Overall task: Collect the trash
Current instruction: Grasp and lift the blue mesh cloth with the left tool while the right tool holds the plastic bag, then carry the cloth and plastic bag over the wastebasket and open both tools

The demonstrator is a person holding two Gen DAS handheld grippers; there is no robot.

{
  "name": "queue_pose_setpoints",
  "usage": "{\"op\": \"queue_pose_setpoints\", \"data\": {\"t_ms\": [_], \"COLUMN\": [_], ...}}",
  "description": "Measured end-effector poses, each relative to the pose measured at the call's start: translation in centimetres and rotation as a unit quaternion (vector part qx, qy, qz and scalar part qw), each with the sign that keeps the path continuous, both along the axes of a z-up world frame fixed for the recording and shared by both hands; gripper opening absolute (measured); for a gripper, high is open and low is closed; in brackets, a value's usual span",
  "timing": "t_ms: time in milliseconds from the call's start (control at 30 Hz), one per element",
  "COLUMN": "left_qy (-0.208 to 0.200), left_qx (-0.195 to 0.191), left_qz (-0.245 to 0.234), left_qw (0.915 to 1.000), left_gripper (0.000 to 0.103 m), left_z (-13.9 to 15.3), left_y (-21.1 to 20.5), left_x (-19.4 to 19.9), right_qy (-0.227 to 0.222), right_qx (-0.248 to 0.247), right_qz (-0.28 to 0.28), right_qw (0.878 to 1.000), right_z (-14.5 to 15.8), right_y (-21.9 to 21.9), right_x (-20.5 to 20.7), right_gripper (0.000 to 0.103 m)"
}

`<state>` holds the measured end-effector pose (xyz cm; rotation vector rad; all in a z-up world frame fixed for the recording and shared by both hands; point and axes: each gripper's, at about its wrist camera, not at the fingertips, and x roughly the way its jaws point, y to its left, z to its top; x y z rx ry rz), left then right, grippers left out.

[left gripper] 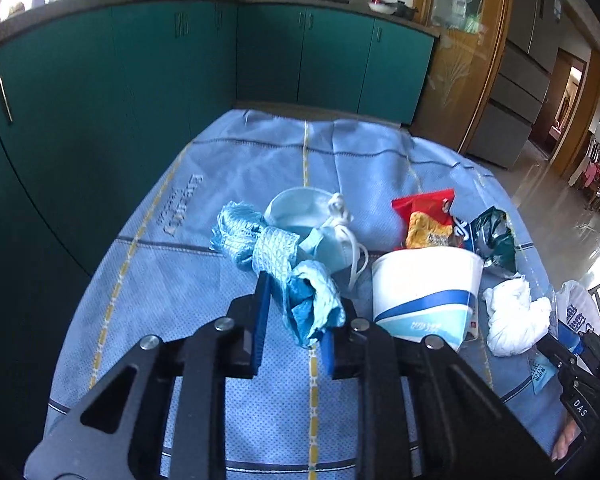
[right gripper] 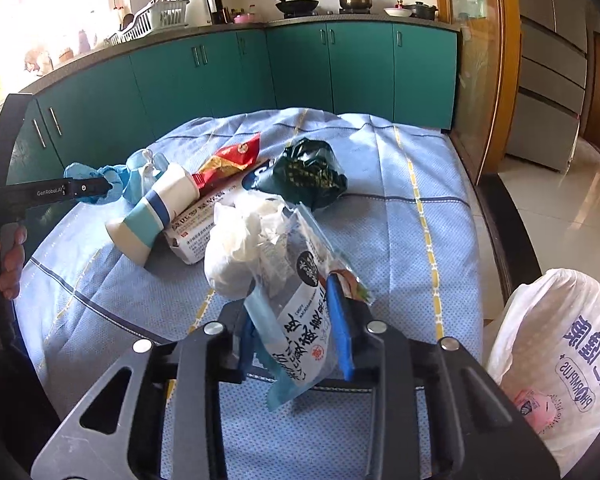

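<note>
My left gripper is shut on a crumpled light-blue cloth and holds it just above the blue tablecloth. In the right wrist view the left gripper comes in from the left with that blue cloth at its tip. My right gripper is shut on a clear printed food wrapper that stands up between its blue pads. A white tissue wad lies right behind the wrapper. A white plastic bag hangs at the right.
A tipped paper cup, a pale face mask, a red snack bag, a dark green bag and a medicine box lie on the cloth. Teal cabinets stand behind, a glass door to the right.
</note>
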<state>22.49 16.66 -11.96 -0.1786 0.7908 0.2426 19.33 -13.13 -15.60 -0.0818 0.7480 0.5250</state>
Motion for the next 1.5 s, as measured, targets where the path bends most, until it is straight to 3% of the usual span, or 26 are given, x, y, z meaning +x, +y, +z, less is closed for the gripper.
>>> {"op": "queue_pose_setpoints", "data": {"t_ms": [200, 633, 667, 700, 867, 933, 1033, 1167, 1233, 1267, 1367, 1500], "left_qy": [-0.03, -0.004, -0.004, -0.001, 0.023, 0.039, 0.068, 0.09, 0.1, 0.102, 0.092, 0.039], "left_qx": [0.012, -0.015, -0.022, -0.035, -0.094, -0.093, -0.062, -0.051, -0.05, -0.046, -0.047, -0.057], "left_qz": [-0.006, -0.002, 0.001, 0.004, 0.015, 0.019, 0.024, 0.034, 0.034, 0.032, 0.029, 0.026], "left_qw": [0.9995, 0.9999, 0.9997, 0.9994, 0.9952, 0.9947, 0.9955, 0.994, 0.9931, 0.9932, 0.9942, 0.9973], "left_gripper": [0.022, 0.022, 0.027, 0.038, 0.057, 0.062, 0.066, 0.064, 0.044, 0.042, 0.038, 0.037], "left_z": [1.2, 0.4, 0.4, 0.4, -0.9, -1.6, -2.5, -3.4, -3.7, -3.8, -3.4, -1.3], "left_y": [-0.5, 0.8, 1.2, 1.7, 3.4, 3.3, 2.5, 2.6, 2.7, 2.6, 2.6, 2.4], "left_x": [-0.4, -0.3, -0.3, -0.3, -0.1, 0.2, 0.7, 0.9, 1.0, 1.0, 0.8, -0.2], "right_qy": [-0.004, -0.003, -0.003, -0.003, 0.001, 0.004, 0.008, 0.011, 0.012, 0.012, 0.009, -0.005], "right_qx": [-0.004, -0.005, -0.005, -0.005, -0.004, -0.003, -0.01, -0.019, -0.019, -0.019, -0.017, -0.007], "right_qz": [0.001, 0.001, 0.001, 0.001, -0.001, -0.004, -0.006, -0.009, -0.008, -0.007, -0.005, -0.003], "right_qw": [1.0, 1.0, 1.0, 1.0, 1.0, 1.0, 1.0, 1.0, 1.0, 1.0, 1.0, 1.0], "right_z": [0.0, -0.1, -0.1, -0.1, -0.1, -0.2, -0.4, -0.8, -0.8, -0.8, -0.7, 0.0], "right_y": [0.1, 0.3, 0.3, 0.3, 0.1, 0.1, 0.3, 0.4, 0.4, 0.4, 0.3, -0.2], "right_x": [-0.3, -0.4, -0.4, -0.4, -0.3, -0.2, 0.0, 0.1, 0.0, 0.1, 0.0, -0.4], "right_gripper": [0.032, 0.032, 0.032, 0.032, 0.032, 0.036, 0.044, 0.049, 0.049, 0.049, 0.039, 0.029]}}
